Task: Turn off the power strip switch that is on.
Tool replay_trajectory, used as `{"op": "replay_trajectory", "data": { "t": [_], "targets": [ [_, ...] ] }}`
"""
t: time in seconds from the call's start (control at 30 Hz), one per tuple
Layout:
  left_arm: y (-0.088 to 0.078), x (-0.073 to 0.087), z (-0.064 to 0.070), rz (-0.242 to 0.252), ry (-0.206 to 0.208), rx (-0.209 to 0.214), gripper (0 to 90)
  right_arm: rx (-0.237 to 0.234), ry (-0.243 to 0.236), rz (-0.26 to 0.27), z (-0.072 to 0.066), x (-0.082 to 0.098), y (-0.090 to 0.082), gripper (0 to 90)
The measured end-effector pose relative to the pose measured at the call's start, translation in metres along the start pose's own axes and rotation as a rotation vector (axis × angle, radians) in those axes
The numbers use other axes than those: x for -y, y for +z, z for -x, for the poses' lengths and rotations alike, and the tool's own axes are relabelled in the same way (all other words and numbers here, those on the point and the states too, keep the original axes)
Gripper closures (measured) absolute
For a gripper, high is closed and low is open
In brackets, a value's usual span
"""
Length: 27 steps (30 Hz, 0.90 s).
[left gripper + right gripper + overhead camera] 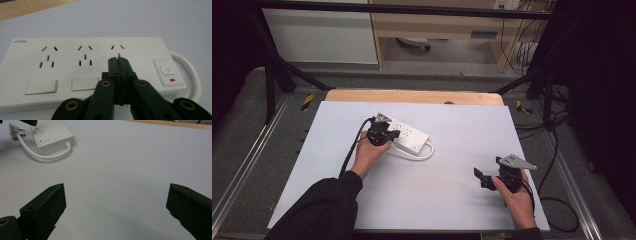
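A white power strip point(411, 137) lies on the white sheet left of centre, its white cable point(426, 152) looping at its near right end. In the left gripper view the strip point(62, 57) shows three sockets, two flat rocker covers and a power button point(167, 70) with a red mark under it. My left gripper point(118, 59) is shut with nothing between its jaws, its tips over the strip by the third socket; I cannot tell whether they touch it. From above, the left gripper point(393, 134) sits over the strip's middle. My right gripper point(481, 178) rests open and empty at the front right.
The right gripper view looks across bare sheet between its wide-apart jaws point(116, 195) toward the strip point(53, 137), its cable point(42, 157) and plug point(13, 128). A wooden table edge point(412, 96) runs along the far side. Black frame bars and cables flank the table.
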<state>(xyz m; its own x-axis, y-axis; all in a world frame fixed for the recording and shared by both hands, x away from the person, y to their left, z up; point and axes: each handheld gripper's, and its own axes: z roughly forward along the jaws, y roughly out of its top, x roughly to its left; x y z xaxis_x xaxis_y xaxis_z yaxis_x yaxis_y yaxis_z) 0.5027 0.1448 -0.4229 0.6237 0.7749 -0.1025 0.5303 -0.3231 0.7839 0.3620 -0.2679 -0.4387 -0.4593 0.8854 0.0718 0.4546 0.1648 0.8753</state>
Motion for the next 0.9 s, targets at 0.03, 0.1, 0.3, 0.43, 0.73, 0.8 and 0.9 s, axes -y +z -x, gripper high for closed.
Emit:
{"op": "replay_trajectory", "data": {
  "t": [0.03,0.1,0.3,0.43,0.73,0.8,0.9],
  "targets": [
    [0.0005,0.0,0.0002,-0.001,0.003,-0.001,90.0,-0.001,0.003,0.0,-0.0003,-0.0001,0.0,3.2],
    [0.0018,0.0,0.0005,-0.002,0.005,-0.001,90.0,-0.001,0.003,0.0,-0.0004,0.0,0.0001,3.2],
    [0.004,0.0009,-0.0001,-0.01,0.008,-0.004,90.0,-0.002,0.001,-0.001,0.0,0.0001,0.0004,3.2],
    [0.0054,0.0017,-0.0001,-0.016,0.01,-0.005,90.0,-0.002,-0.003,-0.001,0.0003,0.0002,0.0005,3.1],
    [0.0077,0.0031,-0.0011,-0.019,0.011,-0.013,90.0,-0.003,-0.002,0.0,0.0002,0.0002,0.0005,3.2],
    [0.0078,0.0031,-0.0011,-0.022,0.015,-0.012,90.0,-0.005,0.001,0.0,0.0002,0.0001,0.0004,3.2],
    [0.0084,0.0032,-0.0004,-0.022,0.016,-0.01,90.0,-0.005,0.0,0.0,0.0003,0.0001,0.0003,3.2]
  ]
}}
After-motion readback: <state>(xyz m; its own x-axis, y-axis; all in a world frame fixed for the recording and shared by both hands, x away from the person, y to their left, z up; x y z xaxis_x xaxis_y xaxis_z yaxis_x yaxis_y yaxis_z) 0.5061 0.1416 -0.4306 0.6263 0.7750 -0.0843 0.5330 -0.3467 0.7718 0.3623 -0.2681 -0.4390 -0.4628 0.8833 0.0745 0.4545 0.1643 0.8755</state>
